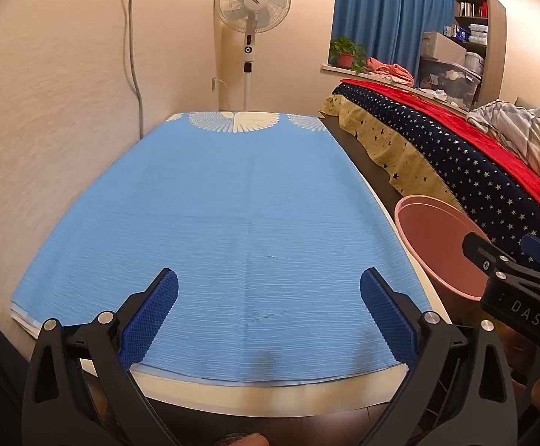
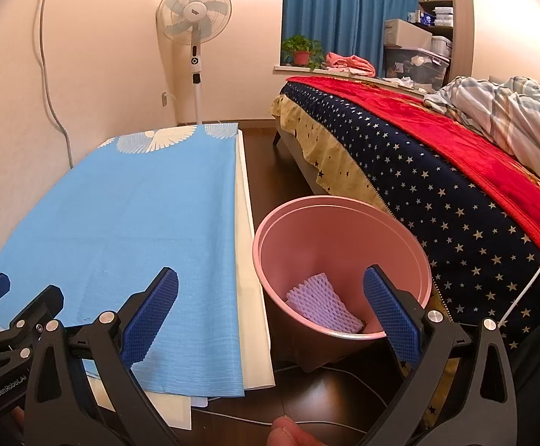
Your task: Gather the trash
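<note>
A pink bin (image 2: 344, 230) stands on the dark floor between the table and the bed, and a pale purple foam net (image 2: 322, 306) lies inside it. My right gripper (image 2: 270, 297) is open above the bin's near rim, with nothing between its fingers. My left gripper (image 1: 268, 314) is open over the near end of the blue tablecloth (image 1: 225, 223), holding nothing. In the left wrist view the pink bin (image 1: 433, 238) shows at the right, with the right gripper (image 1: 507, 256) in front of it. No trash shows on the cloth.
The table (image 2: 249, 297) runs along the left wall. A bed (image 2: 437, 171) with a starry blue cover and red blanket fills the right side. A standing fan (image 1: 251, 7) stands at the far end. White cables (image 2: 344, 371) lie on the floor near the bin.
</note>
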`<state>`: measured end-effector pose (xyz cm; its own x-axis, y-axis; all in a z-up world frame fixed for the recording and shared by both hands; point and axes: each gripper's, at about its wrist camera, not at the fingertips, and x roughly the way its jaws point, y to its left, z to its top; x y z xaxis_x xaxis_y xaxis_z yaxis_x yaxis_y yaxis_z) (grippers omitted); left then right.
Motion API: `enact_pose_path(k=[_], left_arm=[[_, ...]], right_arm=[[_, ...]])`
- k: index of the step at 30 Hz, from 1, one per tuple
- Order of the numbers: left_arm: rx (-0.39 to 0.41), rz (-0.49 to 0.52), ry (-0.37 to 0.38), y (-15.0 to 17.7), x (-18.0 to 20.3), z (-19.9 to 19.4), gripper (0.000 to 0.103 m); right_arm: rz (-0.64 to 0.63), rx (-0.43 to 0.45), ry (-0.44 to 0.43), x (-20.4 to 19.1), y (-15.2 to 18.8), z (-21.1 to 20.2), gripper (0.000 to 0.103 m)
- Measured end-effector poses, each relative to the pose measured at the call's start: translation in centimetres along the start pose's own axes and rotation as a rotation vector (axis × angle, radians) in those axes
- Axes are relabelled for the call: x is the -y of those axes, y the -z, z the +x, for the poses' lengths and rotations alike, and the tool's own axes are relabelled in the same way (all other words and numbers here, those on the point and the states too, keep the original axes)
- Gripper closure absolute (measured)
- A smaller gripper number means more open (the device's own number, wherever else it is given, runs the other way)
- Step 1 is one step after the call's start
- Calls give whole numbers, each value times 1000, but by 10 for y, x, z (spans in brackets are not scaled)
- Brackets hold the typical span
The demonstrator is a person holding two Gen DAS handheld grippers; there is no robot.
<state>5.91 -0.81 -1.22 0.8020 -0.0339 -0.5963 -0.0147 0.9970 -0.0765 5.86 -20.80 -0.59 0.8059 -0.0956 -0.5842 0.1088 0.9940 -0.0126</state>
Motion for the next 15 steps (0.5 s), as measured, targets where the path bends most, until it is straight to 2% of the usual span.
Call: enact_pose_path(k=[15], left_arm=[[-11, -13, -2, 1, 2, 1, 8]], right_arm=[[-9, 0, 1, 3, 3, 2, 5]])
